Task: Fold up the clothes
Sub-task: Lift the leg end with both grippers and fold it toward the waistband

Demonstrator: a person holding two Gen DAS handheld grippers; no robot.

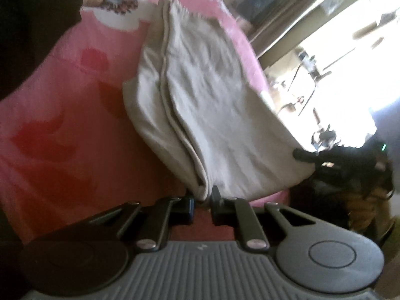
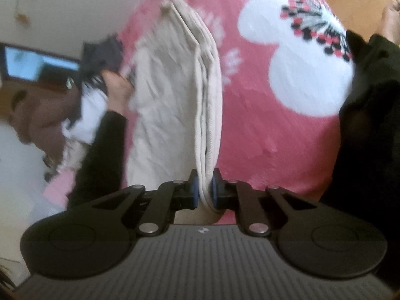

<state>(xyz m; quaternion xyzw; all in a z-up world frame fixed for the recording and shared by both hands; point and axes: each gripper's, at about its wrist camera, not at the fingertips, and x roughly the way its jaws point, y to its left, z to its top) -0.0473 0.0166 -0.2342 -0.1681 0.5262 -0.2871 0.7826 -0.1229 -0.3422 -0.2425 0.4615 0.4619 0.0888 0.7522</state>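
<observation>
Fingers [image 2: 205, 187] of the right gripper are pinching the near end of a beige folded garment [image 2: 175, 95], several stacked layers squeezed between the blue pads. Left gripper fingers [image 1: 202, 200] are closing on another corner of the same garment [image 1: 207, 105]; cloth is sitting between the tips, and they appear to be gripping it, though blur is making the contact hard to read.

In the left wrist view the right gripper [image 1: 307, 155] is showing as a dark tip at the garment's neighbouring corner, off to the right. So both grippers are holding one end of the cloth, each at its own corner.

From both sets of fingers the garment is stretching straight ahead, its long axis running away from them across a pink bedspread [image 2: 262, 125] with a white mouse-head print [image 2: 300, 75]. The layered edge is showing as parallel ridges along one side. Neither hand is nearer; they are sharing the same end.

Both grippers are being held low, close to the bed and pointing along the cloth. Whether they are carrying this end over for another fold or setting it down cannot be told. A dark sleeve [image 2: 100, 150] is reaching in at the left of the right wrist view.
</observation>
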